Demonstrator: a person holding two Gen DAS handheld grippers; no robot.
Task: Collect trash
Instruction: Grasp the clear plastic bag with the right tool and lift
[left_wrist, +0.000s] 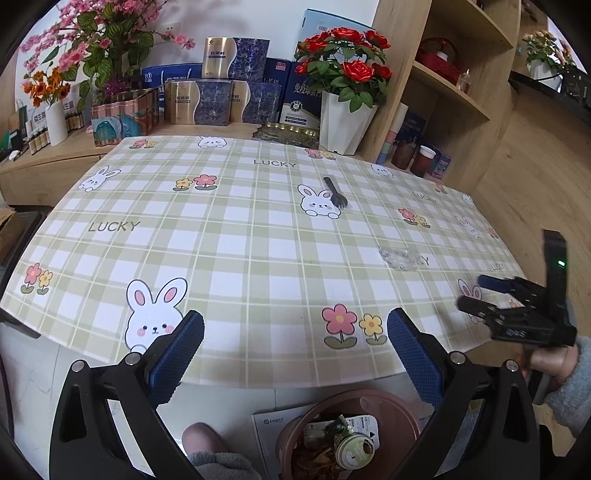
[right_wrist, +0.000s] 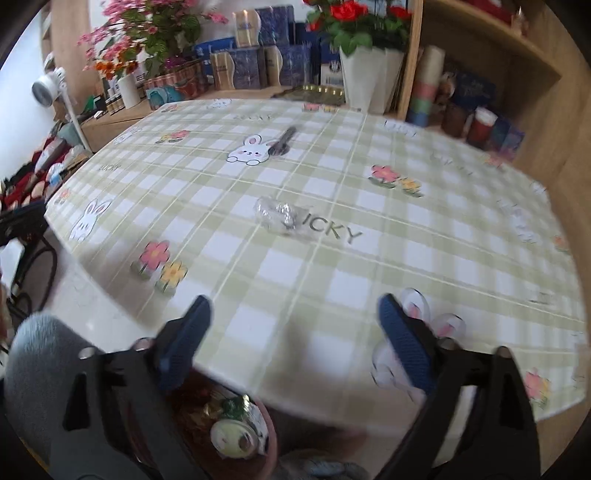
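A crumpled clear plastic wrapper (left_wrist: 400, 258) (right_wrist: 280, 216) lies on the checked tablecloth (left_wrist: 240, 240) (right_wrist: 332, 258), right of centre. A black plastic fork (left_wrist: 334, 194) (right_wrist: 282, 142) lies farther back beside a printed rabbit. Below the table's near edge stands a brown bin (left_wrist: 391, 406) (right_wrist: 271, 432) with wrappers and a round lid inside. My left gripper (left_wrist: 295, 343) hovers open over the near edge, nothing between its blue pads. My right gripper (right_wrist: 293, 328) (left_wrist: 469, 291) is open and empty over the near edge, short of the wrapper. A hand in a grey sleeve (left_wrist: 561, 373) holds it.
A white pot of red roses (left_wrist: 343, 122) (right_wrist: 369, 74), blue and gold boxes (left_wrist: 221, 99), a pink flower arrangement (left_wrist: 99, 40) and a wooden shelf unit (left_wrist: 450, 85) with cups crowd the back. A grey-sleeved arm (right_wrist: 33, 369) is at lower left in the right wrist view.
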